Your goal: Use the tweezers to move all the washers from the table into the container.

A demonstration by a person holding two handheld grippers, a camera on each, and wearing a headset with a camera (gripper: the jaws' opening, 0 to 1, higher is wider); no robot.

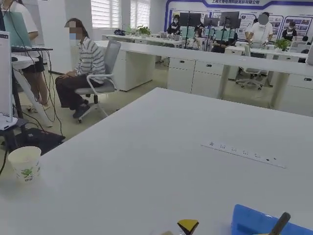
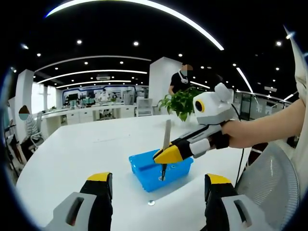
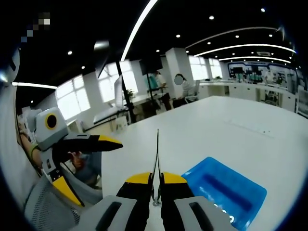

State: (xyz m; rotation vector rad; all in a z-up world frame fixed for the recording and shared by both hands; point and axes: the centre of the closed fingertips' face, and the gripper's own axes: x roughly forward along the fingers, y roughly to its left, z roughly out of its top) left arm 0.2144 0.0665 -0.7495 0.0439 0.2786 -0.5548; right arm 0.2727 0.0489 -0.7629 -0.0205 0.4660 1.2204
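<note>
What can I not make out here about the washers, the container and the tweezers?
Head view: the bottom edge cuts off the blue container and the tweezers.
Left gripper view: the container's front wall hides any washers inside.
Left gripper view: the tweezers' tips are too small to show whether they hold a washer.

White table point(image 1: 146, 161), paper cup point(image 1: 25, 164) (floral print), blue container point(image 1: 249, 220), washer point(image 2: 151, 202)

Open-plan office. Rows of white desks point(image 1: 234, 58) with drawer units run across the top of the head view. Monitors point(image 1: 210, 19) upper right, swivel chair point(image 1: 108, 68) with seated person point(image 1: 83, 68) upper left, window blinds point(image 1: 120, 12) top centre. Big white table point(image 1: 146, 171) has an inset power strip point(image 1: 243, 153). Recessed ceiling lights point(image 2: 79, 42) upper left in left gripper view.
</note>
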